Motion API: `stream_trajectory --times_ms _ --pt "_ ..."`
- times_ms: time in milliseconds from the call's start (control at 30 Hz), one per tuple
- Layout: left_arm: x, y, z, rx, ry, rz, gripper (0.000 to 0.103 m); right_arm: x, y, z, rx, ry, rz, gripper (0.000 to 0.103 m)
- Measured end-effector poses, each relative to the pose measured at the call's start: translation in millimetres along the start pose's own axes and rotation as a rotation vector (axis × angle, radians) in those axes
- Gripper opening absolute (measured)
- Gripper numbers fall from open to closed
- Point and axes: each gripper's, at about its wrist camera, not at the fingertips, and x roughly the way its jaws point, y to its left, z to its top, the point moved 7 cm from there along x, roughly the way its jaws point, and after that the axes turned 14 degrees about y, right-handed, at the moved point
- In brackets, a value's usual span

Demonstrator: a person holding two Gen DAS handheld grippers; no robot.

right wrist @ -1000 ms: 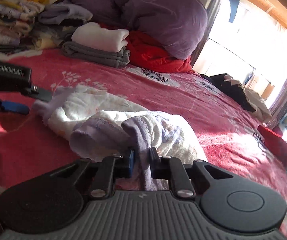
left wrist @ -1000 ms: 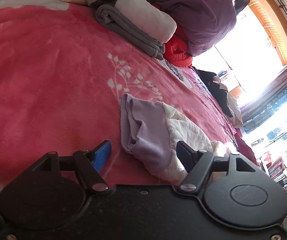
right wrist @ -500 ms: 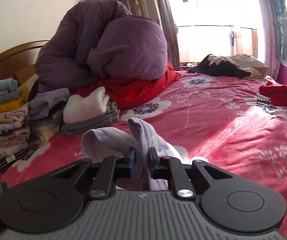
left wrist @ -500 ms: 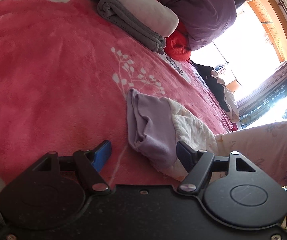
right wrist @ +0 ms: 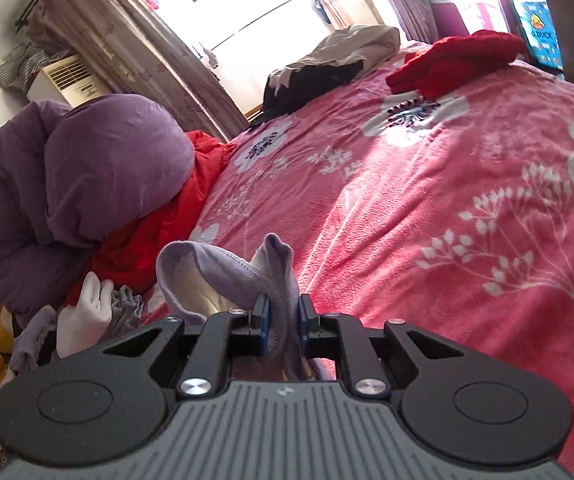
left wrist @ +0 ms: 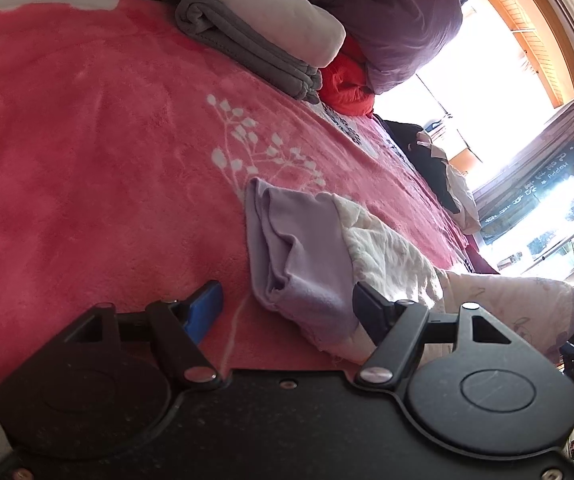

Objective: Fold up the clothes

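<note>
To your left the pink blanket [left wrist: 87, 152] lies bare and open for a gripper to pass, up to the folded grey and white stack [left wrist: 263, 44] and the purple duvet heap [left wrist: 387, 12] at the far edge. Straight ahead the lilac garment [left wrist: 299, 248] blocks the way. On your right the blanket runs clear to the red clothing [right wrist: 459, 60] and the black-and-beige pile [right wrist: 327, 68].
</note>
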Motion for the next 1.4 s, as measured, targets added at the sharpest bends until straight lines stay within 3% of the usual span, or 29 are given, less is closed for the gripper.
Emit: stream_trajectory --times_ms 233,400,467,567,633,833,900,1000,1067,1167,1233,1400 --pt "11 -6 5 0.031 -0.014 -0.003 0.077 30 -64 14 0.133 0.027 0.022 0.016" --pt "19 -14 5 0.095 -0.027 0.016 0.085 59 -117 1 0.227 0.094 -0.063 0.021" --pt "22 -17 5 0.123 -0.029 0.025 0.088 60 -140 -6 0.302 0.082 -0.052 0.021" --pt "26 -20 5 0.147 -0.03 0.026 0.093 52 -163 -17 0.396 0.023 -0.005 0.044" --pt "28 -21 5 0.153 -0.031 0.024 0.095 48 -168 -26 0.455 -0.028 0.074 0.06" --pt "26 -19 4 0.138 -0.032 -0.005 0.095 53 -143 -52 0.462 -0.114 0.296 0.078" --pt "25 -20 3 0.137 -0.033 -0.012 0.095 62 -131 -56 0.424 -0.099 0.299 0.08" --pt "23 -21 0 0.131 -0.032 -0.023 0.095 74 -116 -53 0.386 -0.102 0.266 0.078" --pt "23 -21 -1 0.115 -0.032 -0.033 0.095 78 -111 -45 0.365 -0.116 0.261 0.063" --pt "24 -18 2 0.076 -0.034 -0.042 0.095 86 -115 -38 0.414 -0.123 0.3 0.055" --pt "23 -16 4 0.037 -0.035 -0.049 0.095 89 -118 -37 0.432 -0.128 0.32 0.038" --pt "34 -19 23 -0.061 0.001 -0.061 0.095 87 -118 -38 0.445 -0.133 0.38 0.029"
